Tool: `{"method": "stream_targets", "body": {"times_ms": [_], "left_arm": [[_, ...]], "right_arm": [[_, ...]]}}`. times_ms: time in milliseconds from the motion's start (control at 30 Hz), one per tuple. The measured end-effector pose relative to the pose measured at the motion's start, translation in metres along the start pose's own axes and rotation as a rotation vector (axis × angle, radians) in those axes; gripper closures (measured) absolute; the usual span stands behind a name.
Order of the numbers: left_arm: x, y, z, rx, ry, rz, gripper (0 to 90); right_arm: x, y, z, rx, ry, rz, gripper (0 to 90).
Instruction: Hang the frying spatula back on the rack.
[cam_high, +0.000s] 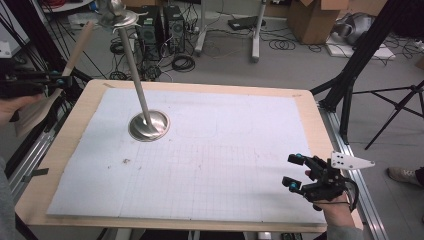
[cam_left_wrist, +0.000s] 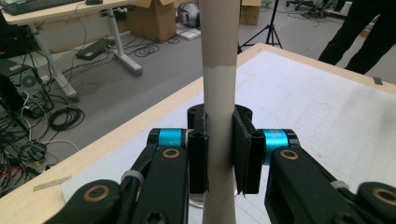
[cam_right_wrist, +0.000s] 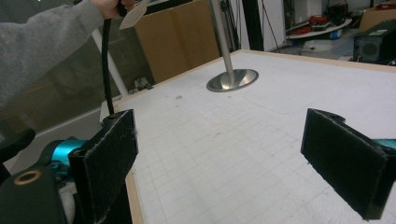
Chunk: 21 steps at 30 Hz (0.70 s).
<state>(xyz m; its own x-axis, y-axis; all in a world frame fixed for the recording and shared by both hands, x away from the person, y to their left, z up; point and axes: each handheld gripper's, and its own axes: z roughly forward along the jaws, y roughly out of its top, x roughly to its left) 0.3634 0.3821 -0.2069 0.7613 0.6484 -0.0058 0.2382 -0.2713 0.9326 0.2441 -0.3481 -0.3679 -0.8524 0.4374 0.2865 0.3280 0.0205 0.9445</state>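
A long brown cardboard tube (cam_high: 80, 45) slants upward beyond the table's left edge. My left gripper (cam_high: 62, 79) is shut on it. In the left gripper view both black pads press on the tube (cam_left_wrist: 218, 70) from either side, with my left gripper (cam_left_wrist: 219, 154) gripping it partway along. A metal stand with a round base (cam_high: 149, 125) and a tall leaning pole (cam_high: 132, 65) rests on the white sheet (cam_high: 225, 150) at the back left. My right gripper (cam_high: 294, 171) hovers near the front right corner, open with nothing between its pads (cam_right_wrist: 109, 158). The stand base (cam_right_wrist: 232, 80) lies far ahead of it.
The white gridded sheet covers a wooden tabletop (cam_high: 80, 130) with metal rails (cam_high: 350, 165) along its sides. Black tripod legs (cam_high: 360, 55) stand off the right edge. Cables, computer towers (cam_high: 160, 27) and cardboard boxes (cam_high: 312, 20) sit on the floor behind.
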Motion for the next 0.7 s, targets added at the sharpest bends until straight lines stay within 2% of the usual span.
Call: {"method": "stream_targets", "body": {"times_ms": [333,700], "left_arm": [[-0.001,-0.002,0.009,0.010,-0.004,0.004,77.7],[-0.006,-0.003,0.028,0.042,0.007,0.012,77.7]], "right_arm": [[0.000,0.000,0.000,0.001,-0.002,0.006,9.7],[0.001,0.000,0.000,0.000,-0.001,0.001,9.7]]}}
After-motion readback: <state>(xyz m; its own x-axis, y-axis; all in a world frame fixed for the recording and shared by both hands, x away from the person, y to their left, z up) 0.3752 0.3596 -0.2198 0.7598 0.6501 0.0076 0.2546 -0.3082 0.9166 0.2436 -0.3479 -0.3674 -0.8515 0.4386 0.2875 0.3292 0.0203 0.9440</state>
